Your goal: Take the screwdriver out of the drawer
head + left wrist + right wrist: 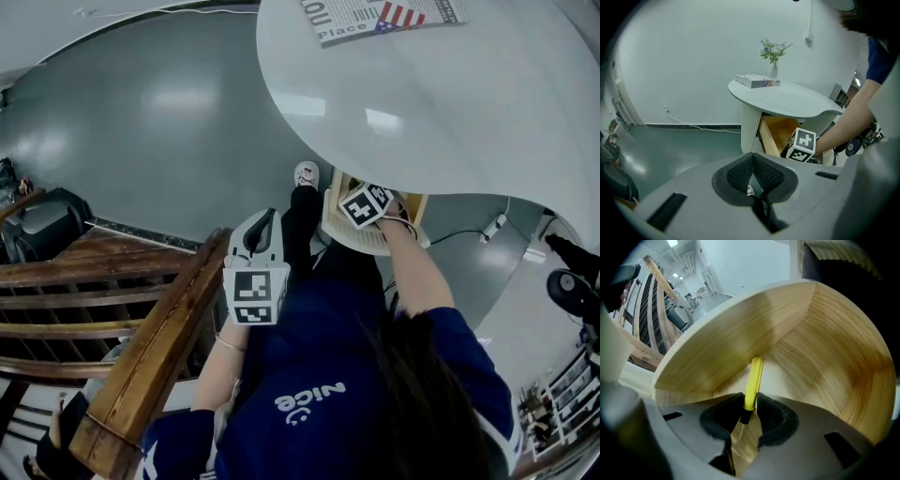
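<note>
A yellow-handled screwdriver [753,380] is seen inside a wooden drawer [820,348], its handle pointed towards 12 o'clock. The handle's lower end is clasped between the pads of the gripper [749,405]. A wooden railing [654,305] is seen at 10 o'clock.

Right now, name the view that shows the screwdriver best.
The right gripper view: the screwdriver sits dead centre, its yellow handle between the right gripper's pads, inside the wooden drawer. The head view hides it under that gripper; the left gripper view shows the drawer but no screwdriver.
</note>
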Tool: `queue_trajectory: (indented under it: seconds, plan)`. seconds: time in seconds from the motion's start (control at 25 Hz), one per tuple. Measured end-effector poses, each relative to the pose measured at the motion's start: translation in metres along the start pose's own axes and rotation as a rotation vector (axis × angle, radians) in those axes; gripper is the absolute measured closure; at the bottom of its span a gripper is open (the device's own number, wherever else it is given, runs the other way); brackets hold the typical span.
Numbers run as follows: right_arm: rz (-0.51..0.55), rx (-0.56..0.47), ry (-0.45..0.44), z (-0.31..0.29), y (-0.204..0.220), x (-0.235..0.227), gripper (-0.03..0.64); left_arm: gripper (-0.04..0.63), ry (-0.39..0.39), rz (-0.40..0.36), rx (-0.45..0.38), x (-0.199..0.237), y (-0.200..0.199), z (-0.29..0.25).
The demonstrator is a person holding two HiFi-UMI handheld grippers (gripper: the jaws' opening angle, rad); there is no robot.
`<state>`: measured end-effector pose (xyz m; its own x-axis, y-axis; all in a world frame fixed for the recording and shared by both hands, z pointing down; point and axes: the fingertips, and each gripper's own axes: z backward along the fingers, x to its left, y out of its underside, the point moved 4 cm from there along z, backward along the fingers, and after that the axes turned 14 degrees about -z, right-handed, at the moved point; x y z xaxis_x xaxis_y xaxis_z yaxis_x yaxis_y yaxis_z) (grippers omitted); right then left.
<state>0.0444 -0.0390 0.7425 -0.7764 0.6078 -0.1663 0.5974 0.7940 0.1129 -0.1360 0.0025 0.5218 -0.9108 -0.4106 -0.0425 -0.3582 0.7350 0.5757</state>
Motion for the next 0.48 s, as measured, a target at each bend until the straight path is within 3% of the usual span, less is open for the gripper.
queue_trajectory:
  seconds: [0.48]
  plan:
    - [-0.054, 0.011, 0.04, 0.0058, 0.001, -0.0039, 0.537, 0.591, 0.01, -0.056, -0.027, -0.0078, -0.0083, 0.0039]
